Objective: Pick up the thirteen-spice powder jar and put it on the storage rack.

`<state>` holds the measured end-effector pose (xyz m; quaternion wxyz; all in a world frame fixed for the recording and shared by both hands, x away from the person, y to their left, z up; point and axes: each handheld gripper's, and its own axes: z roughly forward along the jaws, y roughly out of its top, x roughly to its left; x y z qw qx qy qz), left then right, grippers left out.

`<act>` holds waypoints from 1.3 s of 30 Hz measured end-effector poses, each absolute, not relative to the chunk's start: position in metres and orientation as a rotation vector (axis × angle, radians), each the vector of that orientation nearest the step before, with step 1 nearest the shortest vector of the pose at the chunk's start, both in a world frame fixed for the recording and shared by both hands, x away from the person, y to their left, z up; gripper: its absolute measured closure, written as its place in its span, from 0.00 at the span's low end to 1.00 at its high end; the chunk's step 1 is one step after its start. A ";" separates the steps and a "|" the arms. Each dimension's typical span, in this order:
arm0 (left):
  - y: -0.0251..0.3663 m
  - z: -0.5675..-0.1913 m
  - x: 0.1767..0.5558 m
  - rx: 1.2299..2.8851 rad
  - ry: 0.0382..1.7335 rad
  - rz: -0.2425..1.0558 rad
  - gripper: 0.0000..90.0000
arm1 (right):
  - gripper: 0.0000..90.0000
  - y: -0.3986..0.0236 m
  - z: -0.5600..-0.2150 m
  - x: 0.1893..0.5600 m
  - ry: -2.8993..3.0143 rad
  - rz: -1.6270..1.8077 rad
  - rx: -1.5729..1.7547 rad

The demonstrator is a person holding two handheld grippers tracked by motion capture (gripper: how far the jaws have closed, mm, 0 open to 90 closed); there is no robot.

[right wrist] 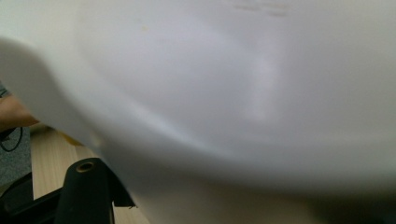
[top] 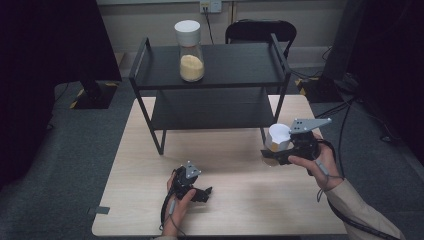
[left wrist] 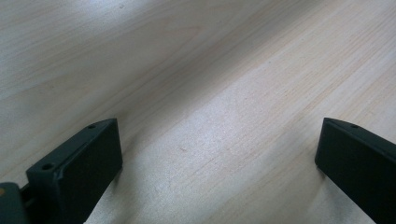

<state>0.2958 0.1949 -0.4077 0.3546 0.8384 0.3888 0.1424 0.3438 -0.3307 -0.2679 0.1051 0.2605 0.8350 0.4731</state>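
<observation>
In the high view my right gripper [top: 276, 153] is shut on a jar with a white lid [top: 279, 135], held a little above the table near the shelf's front right leg. The jar tilts, with yellowish contents showing low at its left. In the right gripper view the white jar [right wrist: 233, 93] is pressed close and blurred, and one black finger [right wrist: 86, 196] shows at the bottom left. My left gripper [top: 202, 192] lies on the table near the front edge. Its jaws stand wide apart over bare wood [left wrist: 219, 116], with nothing between them.
A black two-tier shelf [top: 210, 82] stands on the far half of the wooden table [top: 240, 210]. On its top tier stands a second glass jar [top: 190, 50] with a white lid and yellow grain. A black chair [top: 260, 30] is behind, and cables lie on the floor at the right.
</observation>
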 end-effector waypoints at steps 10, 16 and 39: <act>0.195 -0.408 0.296 2.167 1.005 0.368 0.00 | 0.34 -0.319 -0.246 0.355 2.472 1.408 0.735; 0.195 -0.408 0.296 2.167 1.005 0.368 0.00 | 0.34 -0.313 -0.235 0.362 2.480 1.413 0.726; 0.195 -0.408 0.296 2.169 1.003 0.369 0.00 | 0.34 -0.301 -0.186 0.381 2.465 1.422 0.710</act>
